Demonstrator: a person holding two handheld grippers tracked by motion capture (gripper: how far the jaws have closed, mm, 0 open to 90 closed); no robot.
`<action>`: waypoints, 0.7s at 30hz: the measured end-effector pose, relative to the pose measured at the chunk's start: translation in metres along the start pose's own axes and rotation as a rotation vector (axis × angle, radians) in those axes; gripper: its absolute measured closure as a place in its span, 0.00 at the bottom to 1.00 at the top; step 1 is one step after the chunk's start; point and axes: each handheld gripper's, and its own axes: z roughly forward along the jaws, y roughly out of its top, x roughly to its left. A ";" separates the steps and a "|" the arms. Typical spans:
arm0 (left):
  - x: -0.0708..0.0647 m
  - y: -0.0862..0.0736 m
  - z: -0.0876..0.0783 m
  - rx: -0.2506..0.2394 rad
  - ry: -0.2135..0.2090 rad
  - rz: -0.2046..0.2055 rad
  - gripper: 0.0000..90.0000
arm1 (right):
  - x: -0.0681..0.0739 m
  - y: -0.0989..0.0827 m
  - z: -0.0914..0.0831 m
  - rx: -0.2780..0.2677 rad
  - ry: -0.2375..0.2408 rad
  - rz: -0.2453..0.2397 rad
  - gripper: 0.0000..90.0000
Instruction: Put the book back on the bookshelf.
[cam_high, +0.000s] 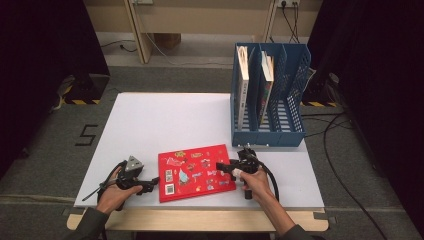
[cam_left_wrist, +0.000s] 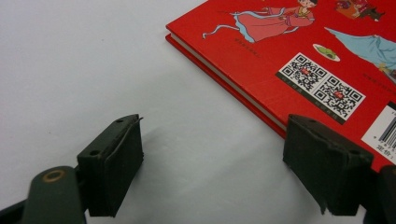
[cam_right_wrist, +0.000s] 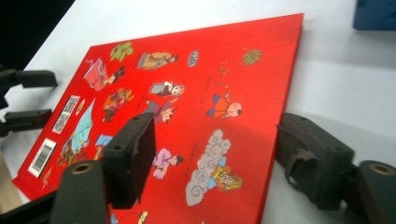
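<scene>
1. My left claw (cam_high: 152, 183) sits at the book's left edge, low on the table (cam_high: 150, 120). Its jaws stand wide with nothing between them. In the left gripper view 1 jaw is over bare table and the other is just at the cover's edge, so I judge it is there to steady or catch that side.

2. The red book (cam_high: 196, 171) lies flat near the front of the table, back cover up, with 2 square codes and a barcode toward my left claw. Flat like this, it gives no easy edge to pinch from above.

3. My right claw (cam_high: 223, 167) comes in over the book's right edge. Its jaws are wide and straddle that edge, 1 above the cover and 1 beside it on the table; the pads do not press yet. I judge this sets up a grip for lifting.

4. The blue rack (cam_high: 295, 85) stands behind at right, with 2 books (cam_high: 243, 85) upright in its slots and 1 slot free.
</scene>
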 end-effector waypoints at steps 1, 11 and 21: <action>0.000 0.000 0.000 0.001 0.000 0.001 0.21 | 0.000 0.000 0.000 -0.002 -0.004 0.003 0.36; -0.001 0.001 0.000 0.007 0.004 0.000 0.21 | -0.003 0.004 -0.009 -0.046 0.037 0.054 0.42; -0.003 0.001 -0.001 0.003 0.009 0.003 0.23 | 0.013 0.028 -0.029 -0.096 0.074 0.002 0.45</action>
